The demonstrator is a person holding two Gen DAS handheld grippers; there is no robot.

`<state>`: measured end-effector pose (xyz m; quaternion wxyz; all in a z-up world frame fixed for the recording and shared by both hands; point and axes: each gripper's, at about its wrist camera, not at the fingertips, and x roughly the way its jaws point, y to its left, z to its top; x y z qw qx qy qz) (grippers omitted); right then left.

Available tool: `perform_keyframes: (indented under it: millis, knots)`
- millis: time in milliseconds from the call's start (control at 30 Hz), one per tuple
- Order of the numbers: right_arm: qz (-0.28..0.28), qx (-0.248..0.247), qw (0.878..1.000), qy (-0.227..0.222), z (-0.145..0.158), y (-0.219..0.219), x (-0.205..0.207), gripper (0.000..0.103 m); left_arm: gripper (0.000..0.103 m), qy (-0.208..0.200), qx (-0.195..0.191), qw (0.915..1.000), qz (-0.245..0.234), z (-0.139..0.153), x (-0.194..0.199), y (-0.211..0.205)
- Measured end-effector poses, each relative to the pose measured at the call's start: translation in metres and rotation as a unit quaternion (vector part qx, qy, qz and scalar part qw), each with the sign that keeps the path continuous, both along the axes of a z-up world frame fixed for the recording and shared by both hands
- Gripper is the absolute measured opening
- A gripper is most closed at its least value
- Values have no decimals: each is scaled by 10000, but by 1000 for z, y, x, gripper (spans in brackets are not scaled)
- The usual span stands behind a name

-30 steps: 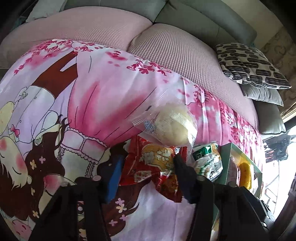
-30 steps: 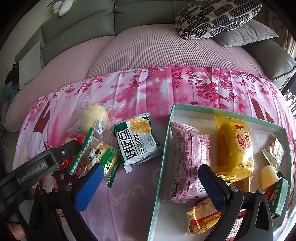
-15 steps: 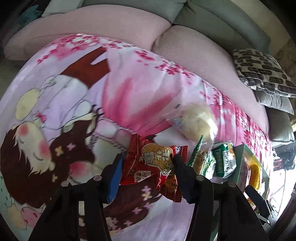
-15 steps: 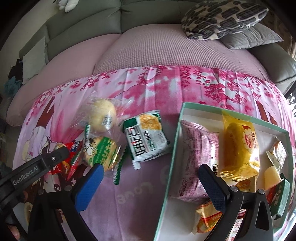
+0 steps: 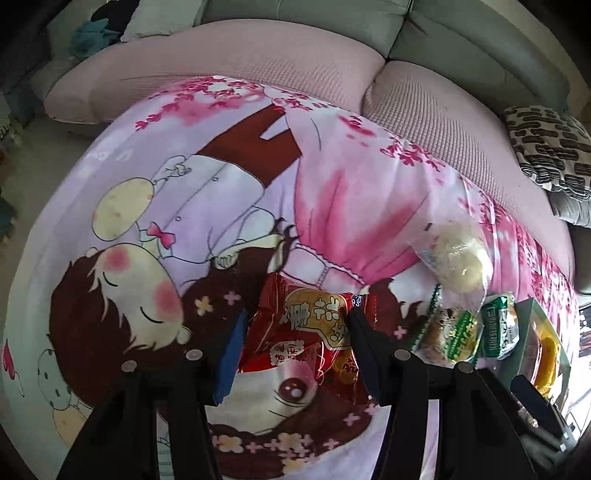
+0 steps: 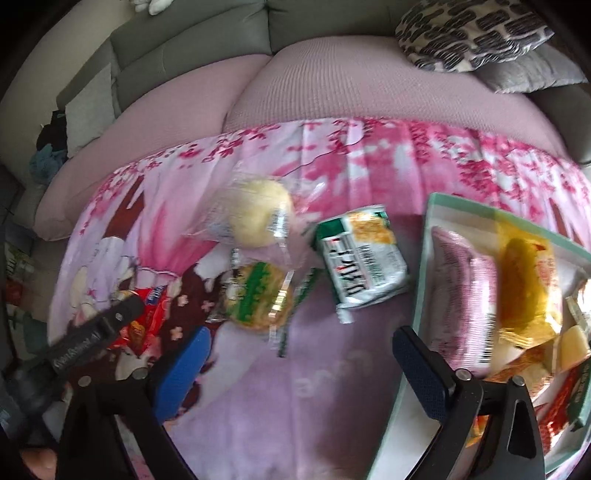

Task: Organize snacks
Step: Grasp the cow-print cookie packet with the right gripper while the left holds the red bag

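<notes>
1. Left wrist view: grey sofa [image 5: 461, 33] along the far side, its pink seat cushions [image 5: 229, 62] under a printed cartoon cloth [image 5: 221, 192] that covers most of the near surface. The cloth's left half is bare, with open room there.
2. Right wrist view: a green-rimmed box [image 6: 424, 266] at the cloth's right edge, its rim just beside the right jaw. A pink packet [image 6: 465, 295] and a yellow packet [image 6: 524, 280] lie inside among smaller snacks.
3. Between box and left gripper: a green-and-white packet [image 6: 360, 258], a clear-wrapped bun [image 6: 258, 218] and a round green-wrapped cake [image 6: 258, 299], close together, the bun's wrapper overlapping the cake.
4. Plain purple cloth lies open between the right jaws.
5. Left gripper [image 5: 291, 350]: jaws easing apart, partly spread around a red snack packet [image 5: 314, 332]. The packet touches both pads; whether it is lifted, cannot tell.
6. Right gripper [image 6: 299, 369]: jaws wide but closing, nothing between them, hovering over bare cloth near the cake.
</notes>
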<state>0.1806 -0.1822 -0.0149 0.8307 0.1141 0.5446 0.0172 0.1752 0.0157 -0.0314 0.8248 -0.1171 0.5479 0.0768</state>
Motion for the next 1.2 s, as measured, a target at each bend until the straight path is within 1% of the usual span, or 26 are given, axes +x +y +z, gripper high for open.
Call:
perform_keyframes:
  millis: [100,167,267,367,500,633,767,833,1000,1067,1133,1200]
  knots:
    - [9,155,9996,251,2,0,15,98,60,12,66,10000,-38,-1,1,3]
    - [-11,296,9983,504,1,0,27,94,60,25,88,9999,-46,-2,2,4]
    - [-133,434,9953,852,-1,2,43,92,61,46,106,9999,-92,-3,3,4]
    - [-279,436,9914,1202,-6,7,57,91,62,56,134,9998,-157,-3,3,3]
    - [-549,433,9836,1661,-18,15,68,88,62,75,21,9998,-171,-4,2,6]
    - [-666,176,9834,1676,-25,24,80,81,63,97,-74,9998,-187,-5,2,9]
    - [-775,241,9795,1844,-42,28,85,73,63,115,-62,9996,-264,-6,3,9]
    - [-795,111,9792,1865,-49,31,88,71,64,139,-103,9994,-287,-7,4,10]
    - [-607,-245,9832,1703,-51,45,97,71,68,284,-178,9987,-378,-15,7,8]
    - [-587,-283,9839,1663,-53,45,100,71,69,371,-206,9983,-394,-20,8,8]
    - [-542,-350,9851,1594,-54,48,100,71,69,449,-154,9981,-389,-25,8,7]
    - [-462,-450,9862,1524,-56,55,99,71,69,451,-168,9982,-364,-26,9,8]
